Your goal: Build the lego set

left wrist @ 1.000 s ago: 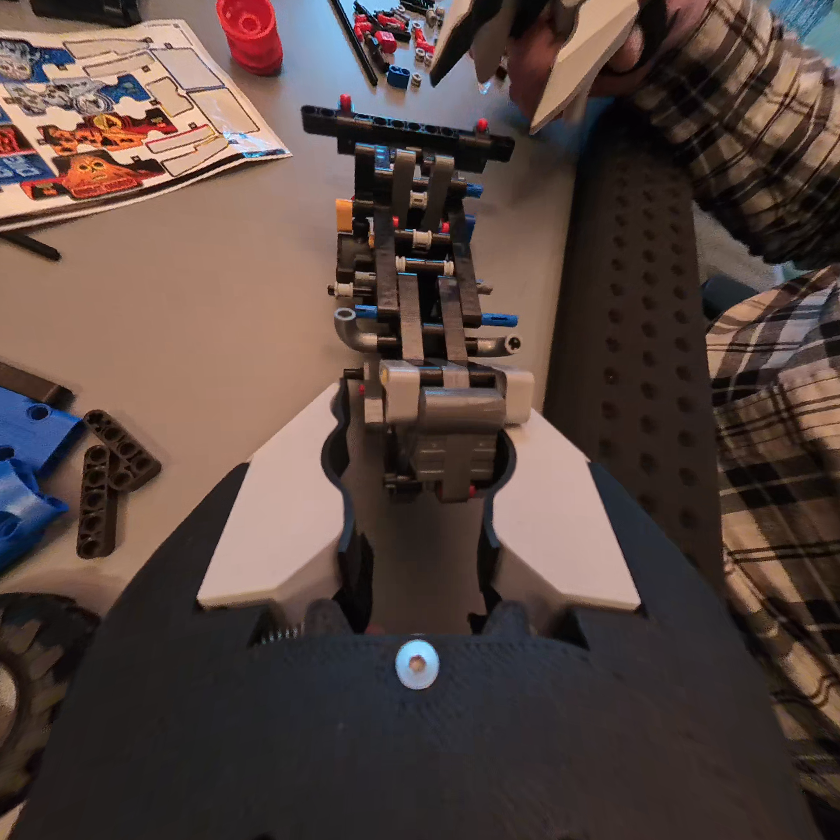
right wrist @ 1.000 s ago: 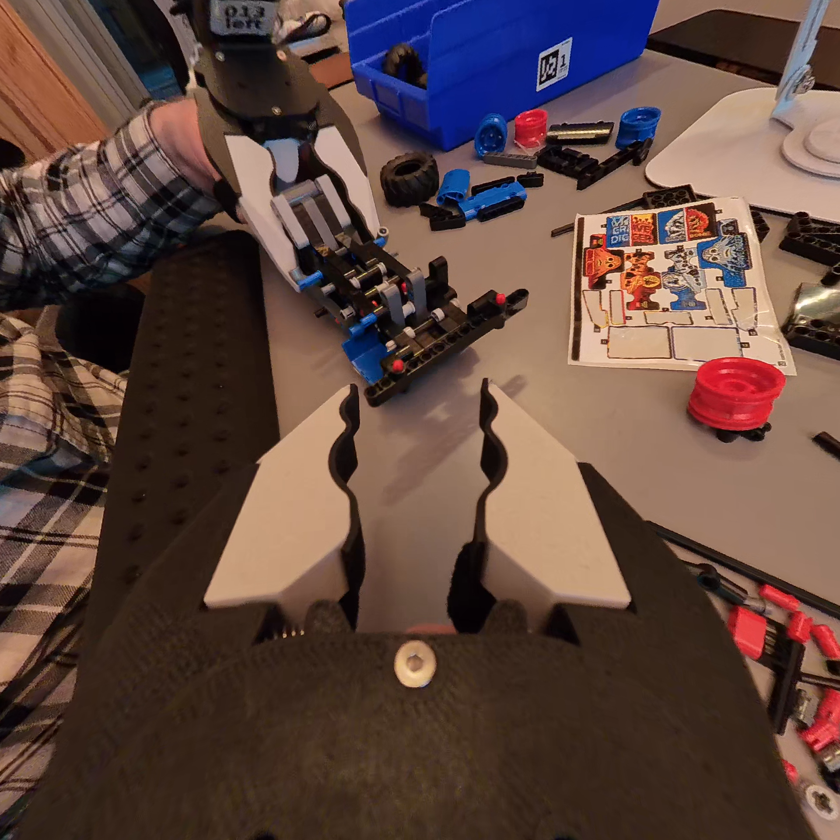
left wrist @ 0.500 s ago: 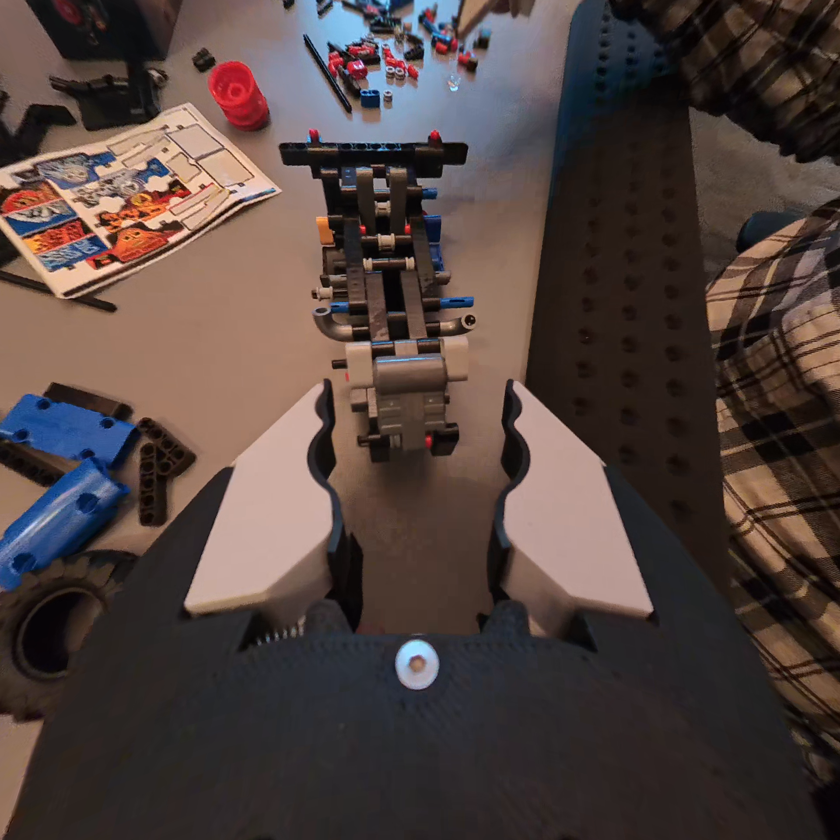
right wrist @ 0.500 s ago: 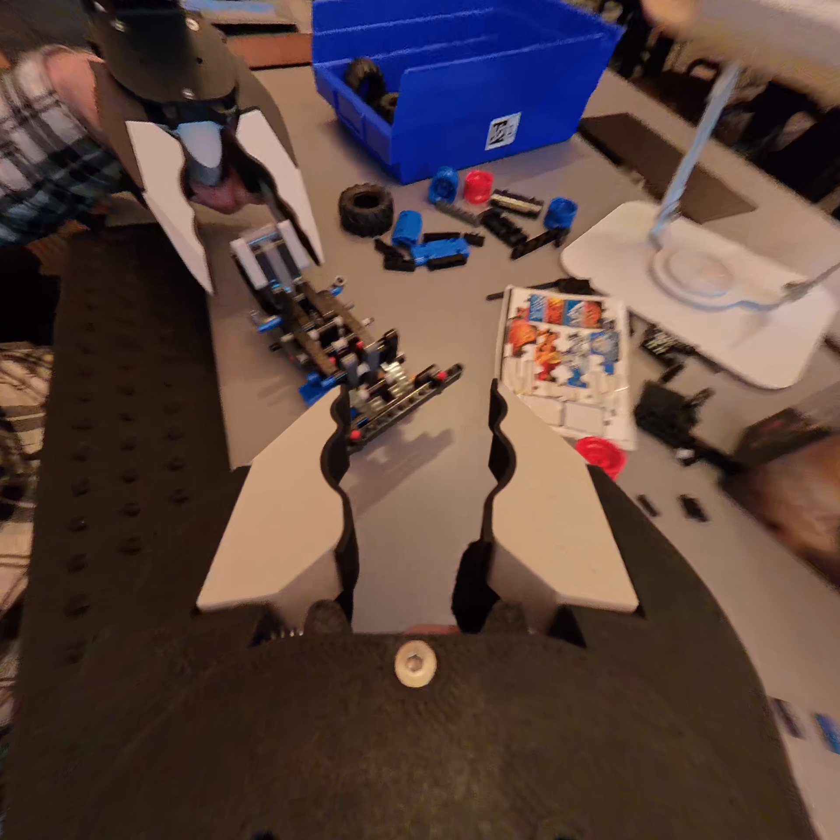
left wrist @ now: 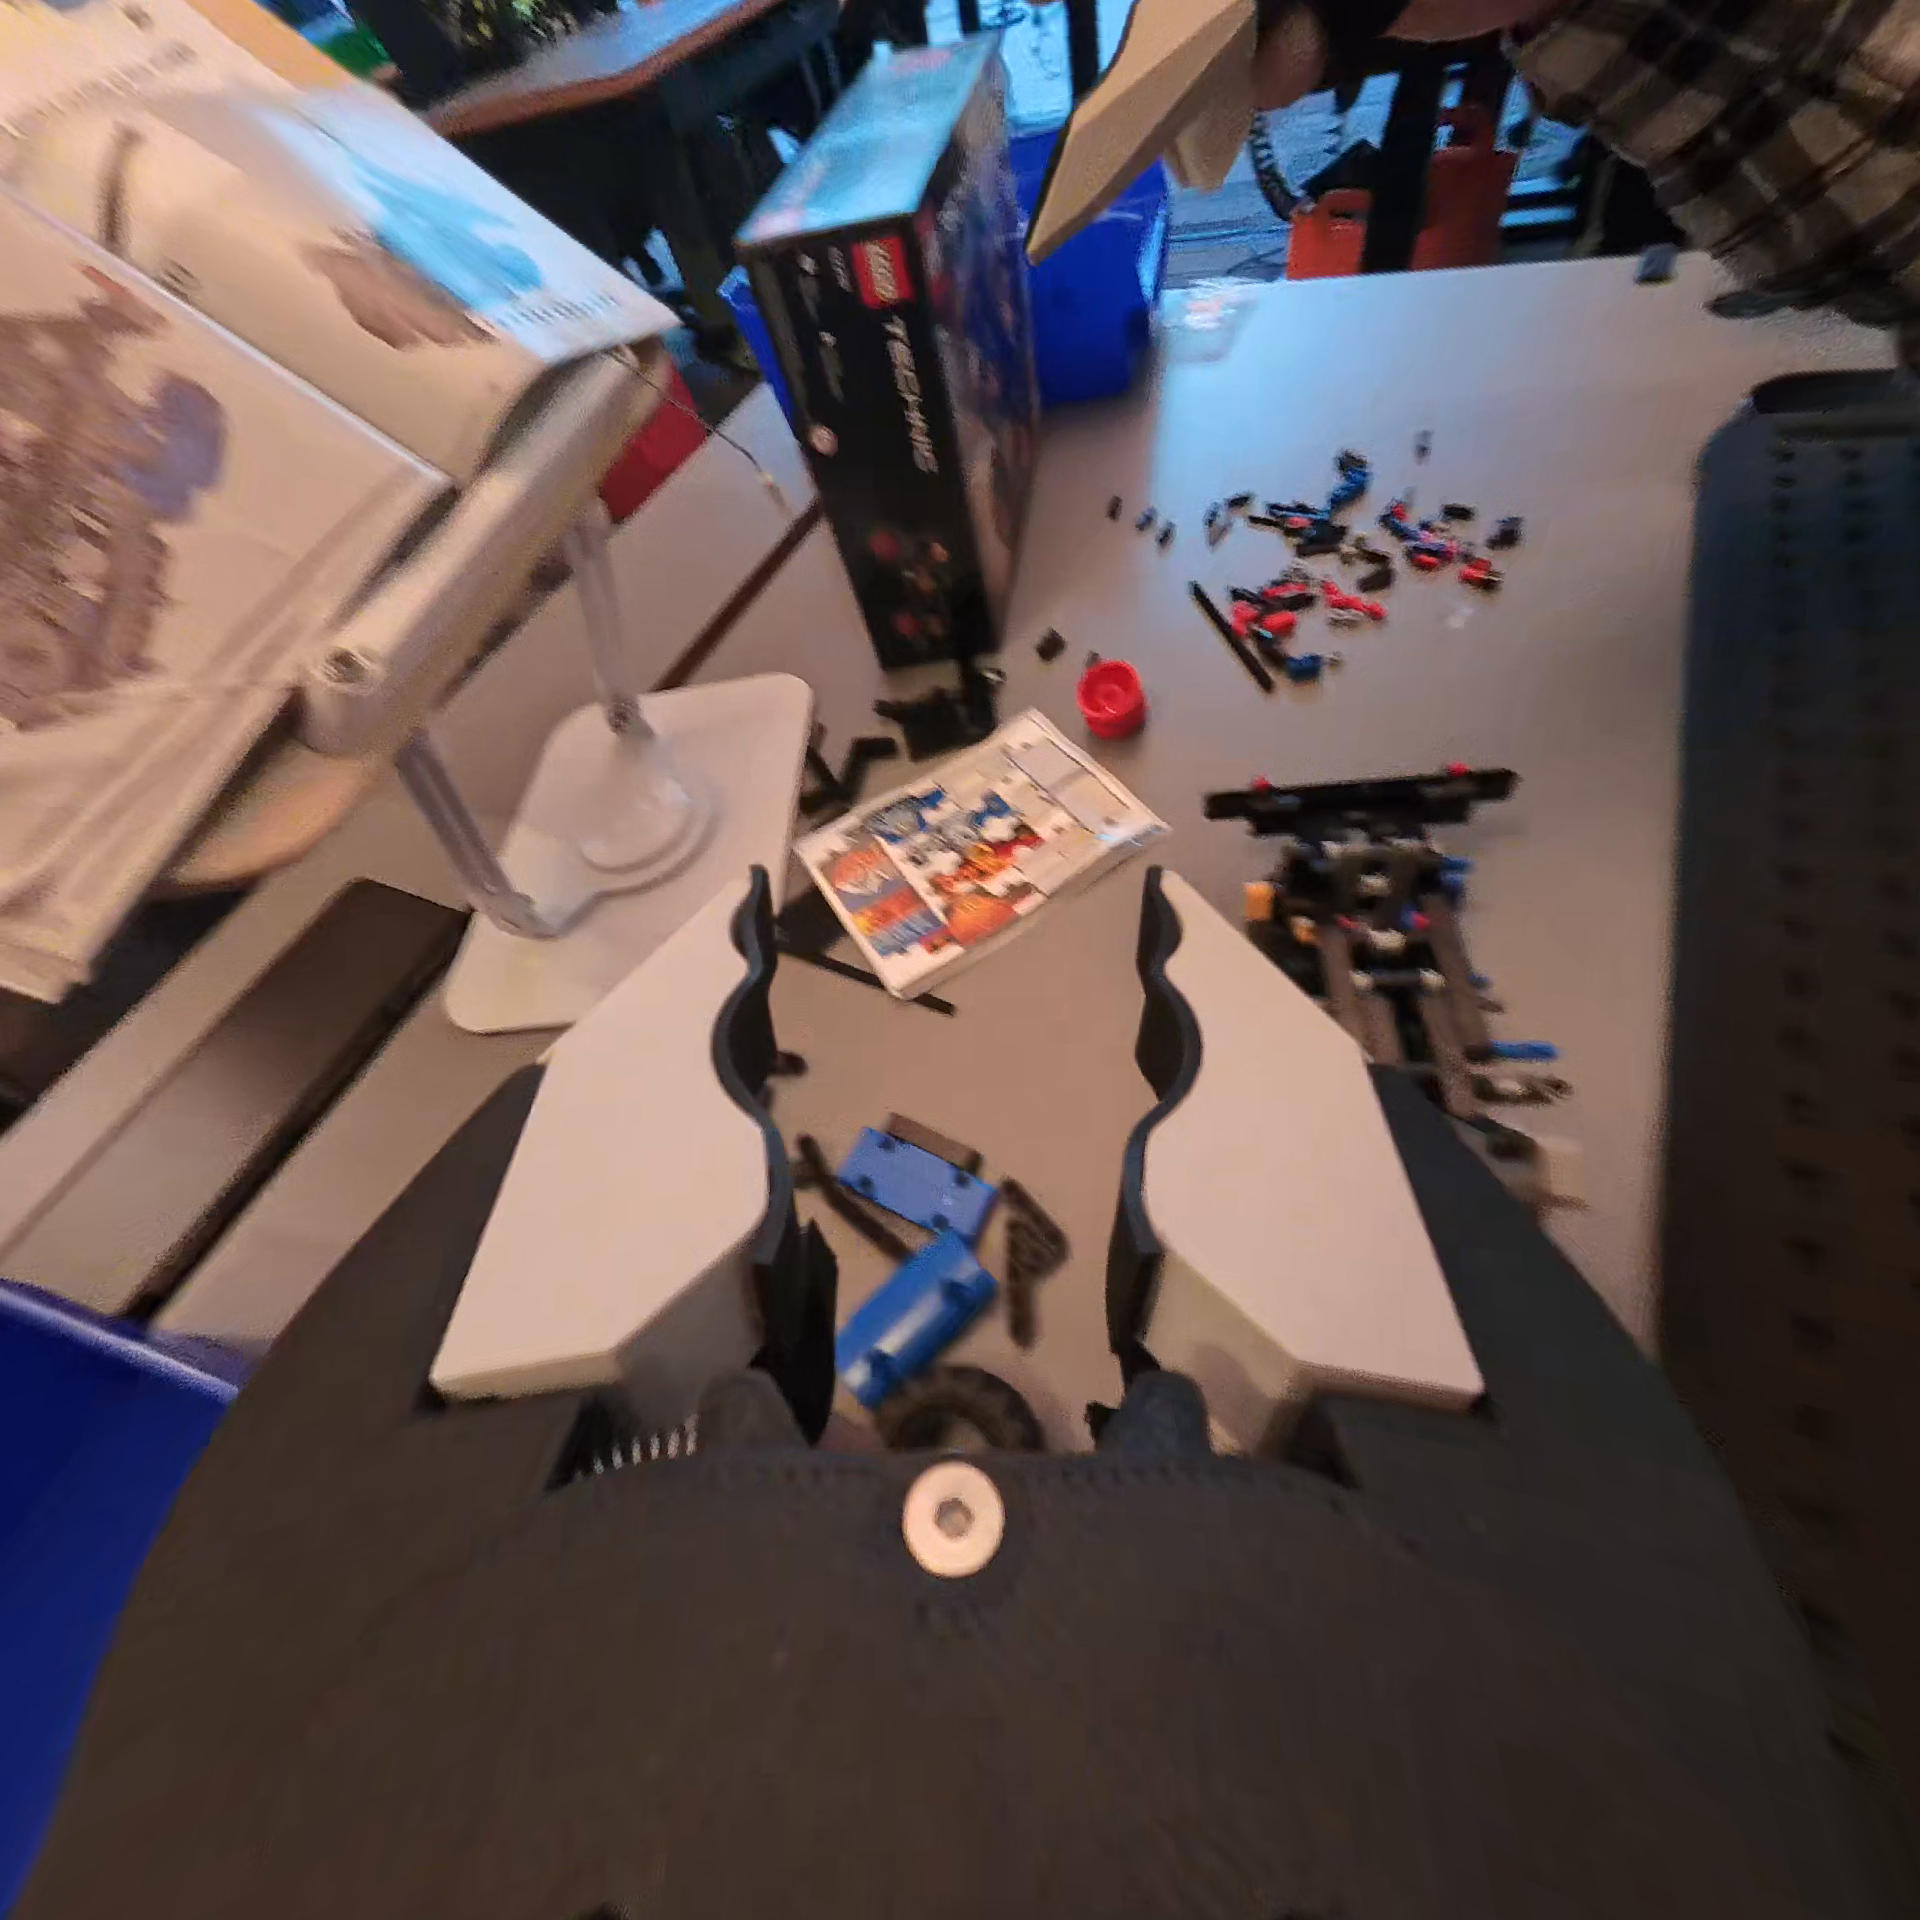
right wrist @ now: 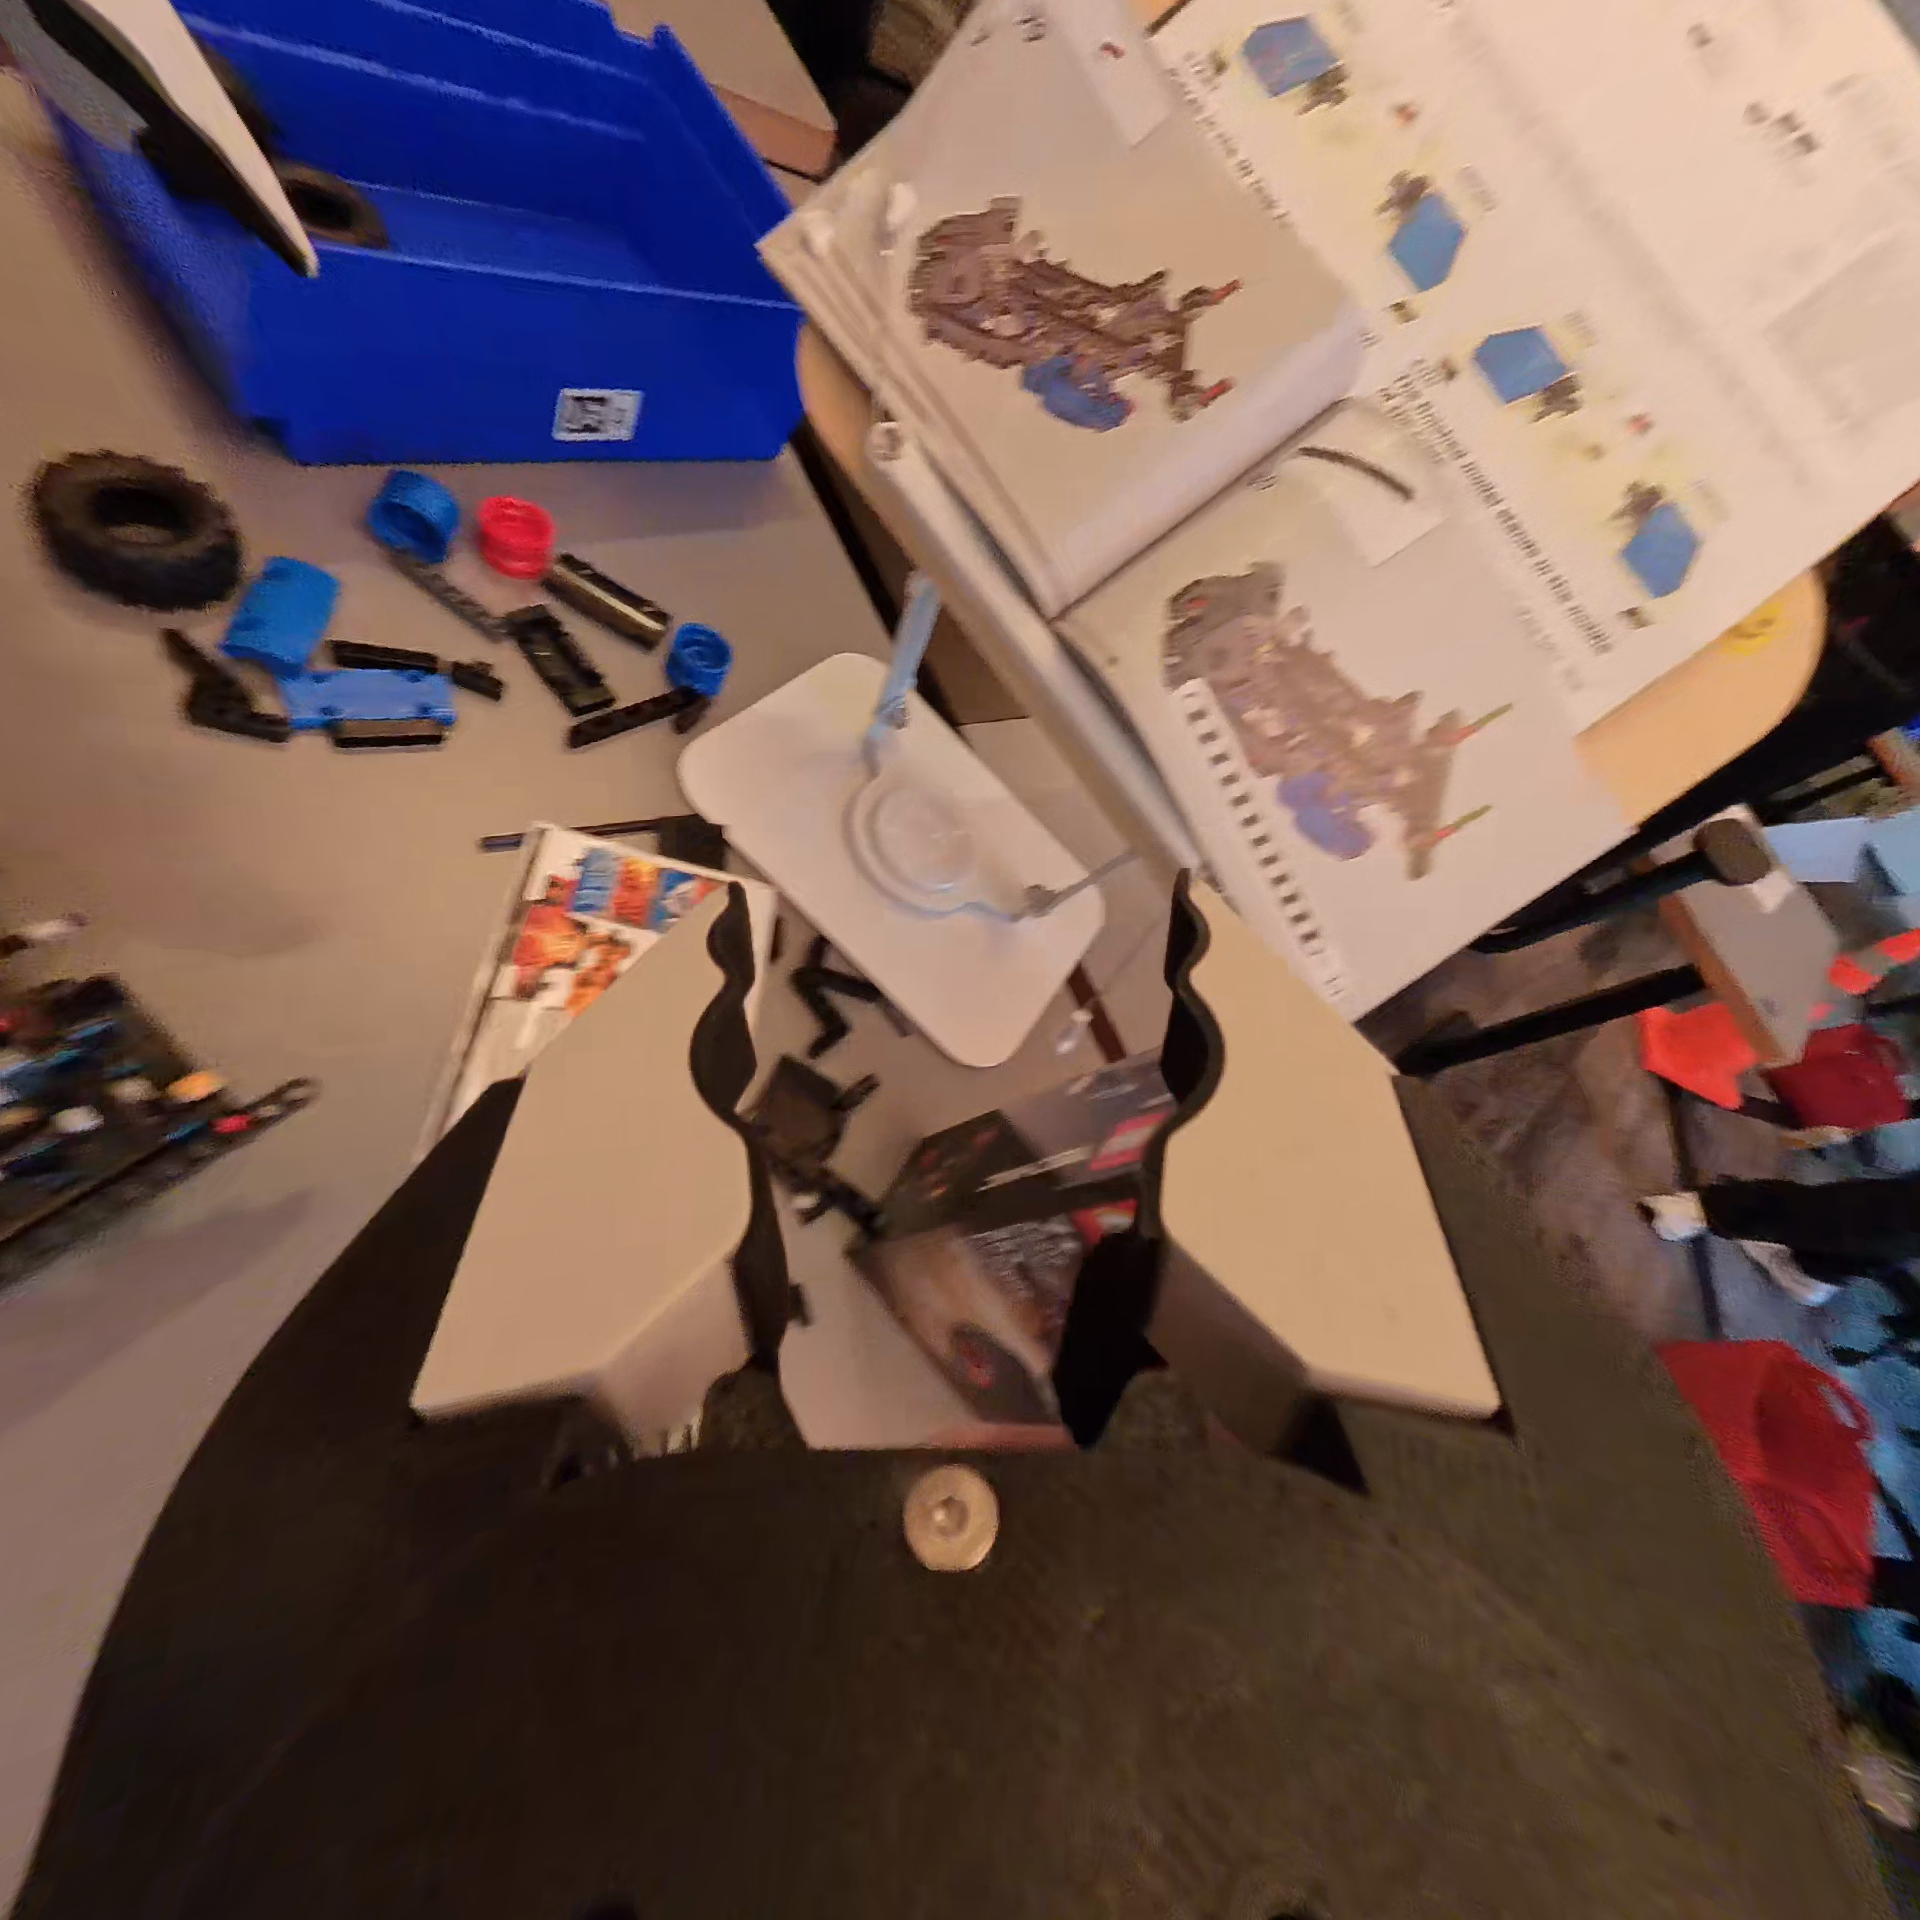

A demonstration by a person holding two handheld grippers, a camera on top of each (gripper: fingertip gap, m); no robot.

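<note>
The left gripper (left wrist: 951, 997) has let go of the chassis (left wrist: 1382, 935), now lying on the table; both it and the right gripper (right wrist: 961, 1023), jaws wide and empty, lift toward the instruction booklet (right wrist: 1299, 436); likely checking the next step.

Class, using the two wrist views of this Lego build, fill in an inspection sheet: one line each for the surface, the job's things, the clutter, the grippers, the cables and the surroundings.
Surface: grey table, littered with parts; dark perforated mat along one edge.
Job's things: part-built chassis lies on the table, held by neither gripper; open instruction booklet on a white stand; sticker sheet lies flat.
Clutter: small pins scattered; red wheel hub; black tyre; blue panels; set box upright; blue bin.
Grippers: left gripper open, empty; right gripper open, empty.
Cables: nothing seen.
Surroundings: other furniture and red items off the table, blurred.
</note>
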